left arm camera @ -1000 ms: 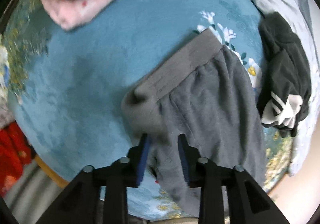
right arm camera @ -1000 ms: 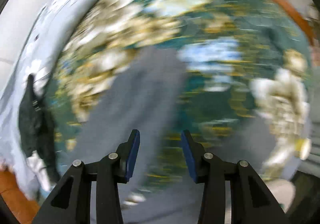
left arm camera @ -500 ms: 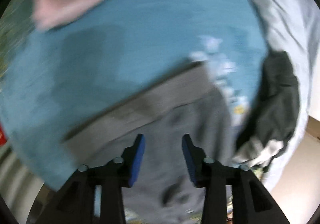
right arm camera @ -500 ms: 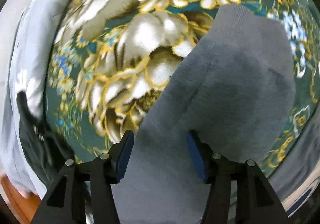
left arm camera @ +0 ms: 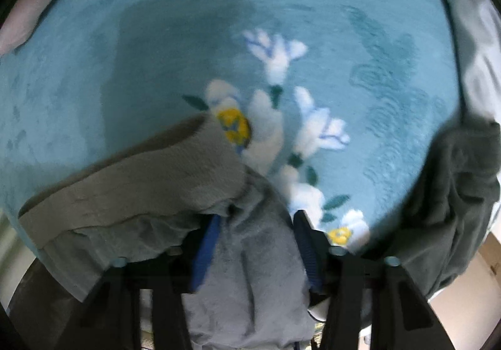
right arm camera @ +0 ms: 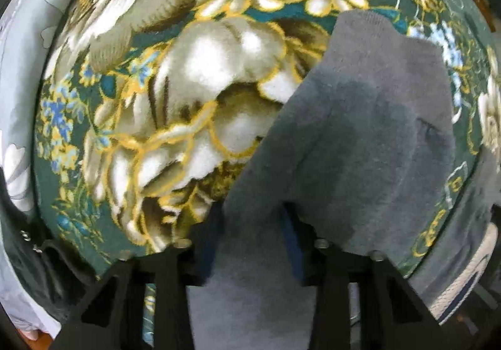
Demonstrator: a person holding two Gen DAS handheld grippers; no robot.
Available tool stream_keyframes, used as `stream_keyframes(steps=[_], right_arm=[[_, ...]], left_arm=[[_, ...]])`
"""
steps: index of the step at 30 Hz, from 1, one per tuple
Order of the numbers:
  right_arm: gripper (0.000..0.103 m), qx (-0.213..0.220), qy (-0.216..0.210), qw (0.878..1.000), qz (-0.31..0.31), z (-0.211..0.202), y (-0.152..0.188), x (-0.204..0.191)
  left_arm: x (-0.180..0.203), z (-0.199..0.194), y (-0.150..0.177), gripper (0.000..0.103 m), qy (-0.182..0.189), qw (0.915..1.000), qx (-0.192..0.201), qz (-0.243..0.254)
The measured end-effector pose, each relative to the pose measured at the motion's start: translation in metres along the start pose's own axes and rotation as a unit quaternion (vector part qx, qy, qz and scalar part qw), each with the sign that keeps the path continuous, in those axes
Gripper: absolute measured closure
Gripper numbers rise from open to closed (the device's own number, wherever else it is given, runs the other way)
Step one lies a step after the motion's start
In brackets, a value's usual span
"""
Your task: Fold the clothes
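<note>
The left gripper [left arm camera: 255,243] sits low over a blue plush blanket with white and yellow flowers [left arm camera: 219,37]. Its blue-padded jaws stand moderately apart, and a bunched fold of the grey knit trousers with a wide ribbed waistband [left arm camera: 244,281] lies between them; whether the pads actually press the cloth cannot be told. The waistband stretches away to the left of the jaws, lying on the blanket, with its upper corner touching a yellow-centred flower. At the right edge a dark grey-green crumpled garment [left arm camera: 454,193] rests on the blanket, apart from the trousers. A pale pink cloth [left arm camera: 22,21] shows at the upper left rim, and a light grey sheet [left arm camera: 469,37] runs along the upper right.

In the right wrist view, the right gripper [right arm camera: 252,243] has the trousers' grey fabric [right arm camera: 360,131] running between its jaws, which are likewise part open; a firm pinch is not visible. The fabric lies over a dark green blanket with large cream and gold flowers [right arm camera: 188,68], spreading up and to the right.
</note>
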State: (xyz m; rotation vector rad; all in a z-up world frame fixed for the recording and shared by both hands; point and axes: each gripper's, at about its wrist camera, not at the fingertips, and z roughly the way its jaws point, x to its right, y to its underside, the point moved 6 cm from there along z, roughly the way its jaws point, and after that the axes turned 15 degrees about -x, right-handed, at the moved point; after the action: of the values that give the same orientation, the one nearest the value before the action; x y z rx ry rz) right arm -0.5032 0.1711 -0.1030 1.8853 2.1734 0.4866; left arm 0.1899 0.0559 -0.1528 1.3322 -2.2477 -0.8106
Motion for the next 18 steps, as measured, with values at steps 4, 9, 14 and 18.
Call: stream_keyframes(steps=[4, 9, 14, 18], right_arm=[[0.098, 0.002, -0.012, 1.0, -0.02, -0.015, -0.001, -0.002], [0.098, 0.035, -0.082, 0.993, -0.076, -0.068, 0.012, -0.022], [0.099, 0.092, -0.15, 0.974, -0.142, -0.135, 0.039, -0.037], [0.099, 0.112, -0.162, 0.969, -0.15, -0.135, 0.065, -0.003]], left_arm=[[0.0, -0.001, -0.001, 0.093, -0.009, 0.9999, 0.003, -0.003], [0.035, -0.033, 0.021, 0.096, 0.009, 0.9964, 0.022, 0.082], [0.054, -0.078, 0.065, 0.097, 0.096, 0.9796, 0.032, 0.173], [0.014, -0.091, 0.095, 0.097, 0.112, 0.9661, 0.046, 0.228]])
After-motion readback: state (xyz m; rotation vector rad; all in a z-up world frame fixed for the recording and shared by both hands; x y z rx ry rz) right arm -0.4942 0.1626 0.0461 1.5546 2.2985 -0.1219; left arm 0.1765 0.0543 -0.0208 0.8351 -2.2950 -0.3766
